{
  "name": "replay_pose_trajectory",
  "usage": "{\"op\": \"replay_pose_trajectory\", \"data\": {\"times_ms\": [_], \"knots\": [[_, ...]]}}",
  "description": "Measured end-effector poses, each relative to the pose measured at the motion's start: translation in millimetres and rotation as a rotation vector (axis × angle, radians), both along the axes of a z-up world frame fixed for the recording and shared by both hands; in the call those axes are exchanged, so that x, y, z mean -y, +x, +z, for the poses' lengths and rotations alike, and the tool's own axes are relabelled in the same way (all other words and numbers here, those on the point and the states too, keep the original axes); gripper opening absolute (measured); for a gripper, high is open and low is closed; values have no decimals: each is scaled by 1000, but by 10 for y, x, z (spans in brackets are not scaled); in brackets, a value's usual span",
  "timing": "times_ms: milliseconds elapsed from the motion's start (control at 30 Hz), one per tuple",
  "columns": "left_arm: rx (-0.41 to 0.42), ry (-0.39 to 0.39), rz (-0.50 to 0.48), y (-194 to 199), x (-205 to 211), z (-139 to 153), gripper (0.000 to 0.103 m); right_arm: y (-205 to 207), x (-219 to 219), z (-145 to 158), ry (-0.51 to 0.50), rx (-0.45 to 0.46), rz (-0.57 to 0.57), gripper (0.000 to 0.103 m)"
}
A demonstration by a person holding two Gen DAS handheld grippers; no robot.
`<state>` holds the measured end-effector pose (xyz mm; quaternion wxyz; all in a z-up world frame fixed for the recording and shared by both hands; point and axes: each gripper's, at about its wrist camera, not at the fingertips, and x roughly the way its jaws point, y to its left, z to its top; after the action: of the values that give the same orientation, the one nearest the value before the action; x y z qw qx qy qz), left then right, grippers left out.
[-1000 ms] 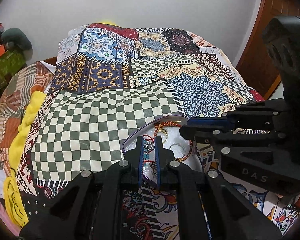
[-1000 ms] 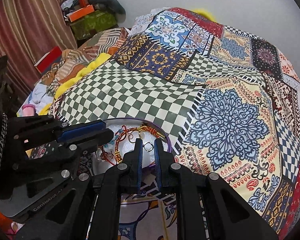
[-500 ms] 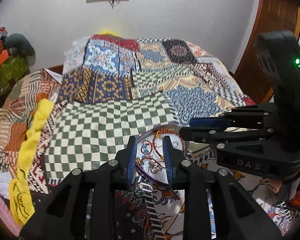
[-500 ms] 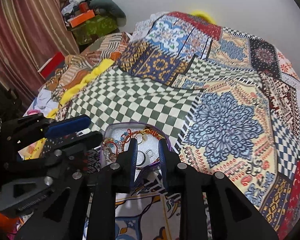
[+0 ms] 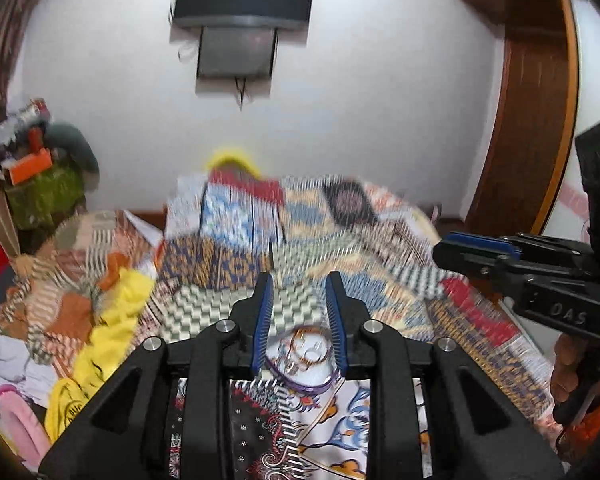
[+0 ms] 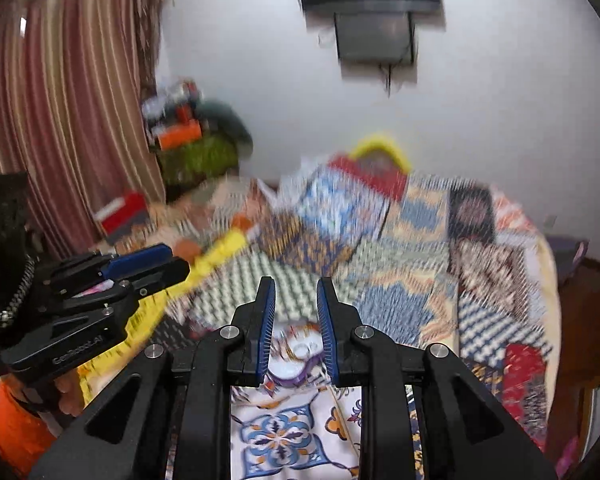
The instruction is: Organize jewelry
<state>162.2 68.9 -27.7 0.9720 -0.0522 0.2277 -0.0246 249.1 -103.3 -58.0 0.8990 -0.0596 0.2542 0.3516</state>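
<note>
Below and just ahead of my left gripper [image 5: 298, 320] sits the jewelry tray [image 5: 300, 380]; both it and my right gripper [image 6: 296, 320] gape apart, holding nothing.

Bed [image 5: 380, 240] is covered by a patchwork quilt [image 6: 412, 264]: green-white checker patch centre, blue and orange medallion patches around it; far half blurred. Near edge, centre: purple-rimmed tray [image 5: 300, 384] sits directly on the quilt, white inside, holding a tangle of jewelry [image 5: 306, 350], red-orange strands and rings, pieces not separable. Left side of the bed: yellow cloth [image 5: 108, 332] and a striped orange blanket [image 5: 72, 276], bunched.
</note>
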Motion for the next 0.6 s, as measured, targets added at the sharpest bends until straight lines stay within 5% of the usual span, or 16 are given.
{"op": "replay_pose_trajectory", "data": {"times_ms": [167, 233, 300, 367, 400, 500, 600], "knots": [[173, 27, 26, -597, 115, 414, 43, -588, 217, 419, 110, 162, -24, 22], [227, 28, 36, -822, 160, 520, 50, -790, 295, 496, 153, 215, -44, 43], [266, 20, 38, -1014, 197, 585, 53, -985, 362, 533, 191, 268, -72, 55], [297, 22, 42, -1194, 246, 631, 60, -1146, 402, 550, 205, 312, -102, 56], [311, 28, 53, -1274, 271, 648, 70, -1191, 410, 551, 206, 323, -111, 59], [361, 31, 86, -1479, 316, 657, 92, -1335, 456, 524, 225, 353, -163, 85], [369, 20, 91, -1571, 335, 643, 97, -1397, 494, 501, 225, 384, -217, 101]]}}
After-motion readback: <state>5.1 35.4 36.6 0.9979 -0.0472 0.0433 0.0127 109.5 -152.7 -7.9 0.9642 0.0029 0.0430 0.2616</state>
